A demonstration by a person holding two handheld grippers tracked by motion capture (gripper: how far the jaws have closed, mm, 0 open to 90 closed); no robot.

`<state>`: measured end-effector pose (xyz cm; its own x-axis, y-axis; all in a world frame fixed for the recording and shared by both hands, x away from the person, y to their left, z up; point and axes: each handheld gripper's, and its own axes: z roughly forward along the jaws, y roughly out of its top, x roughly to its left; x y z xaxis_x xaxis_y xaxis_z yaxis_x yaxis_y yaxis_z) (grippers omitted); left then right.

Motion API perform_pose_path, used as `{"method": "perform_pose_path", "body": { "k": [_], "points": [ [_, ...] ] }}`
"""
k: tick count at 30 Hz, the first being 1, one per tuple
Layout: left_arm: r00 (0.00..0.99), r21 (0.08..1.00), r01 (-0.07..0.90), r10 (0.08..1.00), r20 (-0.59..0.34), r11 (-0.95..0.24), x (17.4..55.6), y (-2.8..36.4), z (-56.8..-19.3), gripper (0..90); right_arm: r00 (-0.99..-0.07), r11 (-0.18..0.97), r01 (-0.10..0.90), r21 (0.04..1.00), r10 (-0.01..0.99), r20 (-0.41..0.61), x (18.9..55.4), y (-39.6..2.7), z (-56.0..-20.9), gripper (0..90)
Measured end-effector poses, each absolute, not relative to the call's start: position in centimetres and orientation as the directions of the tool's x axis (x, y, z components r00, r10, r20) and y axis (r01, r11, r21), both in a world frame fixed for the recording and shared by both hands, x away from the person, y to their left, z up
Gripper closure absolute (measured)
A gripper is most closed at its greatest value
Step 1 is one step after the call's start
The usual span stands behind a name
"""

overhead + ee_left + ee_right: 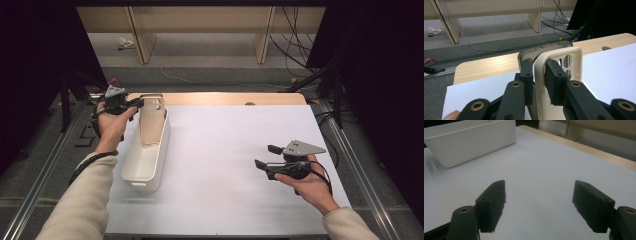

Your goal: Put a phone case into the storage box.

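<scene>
Left gripper (136,104) is clamped on the beige phone case (152,120), which stands tilted in the white bin (145,172) at the table's 10 o'clock. Placement appears nearly complete; release remains. Right gripper (266,156), jaws apart and empty, idles at 4 o'clock.

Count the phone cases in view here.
2, nested as a pair: a beige phone case with a darker one behind it, standing in the white bin, its rim between the left gripper jaws. More may lie hidden inside the bin.
</scene>
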<state>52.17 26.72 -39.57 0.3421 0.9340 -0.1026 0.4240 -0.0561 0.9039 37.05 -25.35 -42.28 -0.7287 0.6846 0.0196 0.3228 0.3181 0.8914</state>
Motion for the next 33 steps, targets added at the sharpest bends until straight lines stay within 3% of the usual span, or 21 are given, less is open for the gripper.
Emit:
{"method": "perform_pose_path", "body": {
  "k": [23, 33],
  "points": [
    [0.316, 0.875, 0.446, 0.948, 0.041, -0.187, 52.2, 26.4, -38.7, 62.4, -0.725, 0.315, 0.321, 0.893, 0.689, 0.018, 37.1, -25.4, -42.2, 26.8],
    [0.299, 0.874, 0.464, 0.954, 0.002, -0.147, 52.0, 26.4, -38.4, 43.9, -0.723, 0.315, 0.325, 0.892, 0.690, 0.020, 37.1, -25.4, -42.2, 26.6]
  ]
}}
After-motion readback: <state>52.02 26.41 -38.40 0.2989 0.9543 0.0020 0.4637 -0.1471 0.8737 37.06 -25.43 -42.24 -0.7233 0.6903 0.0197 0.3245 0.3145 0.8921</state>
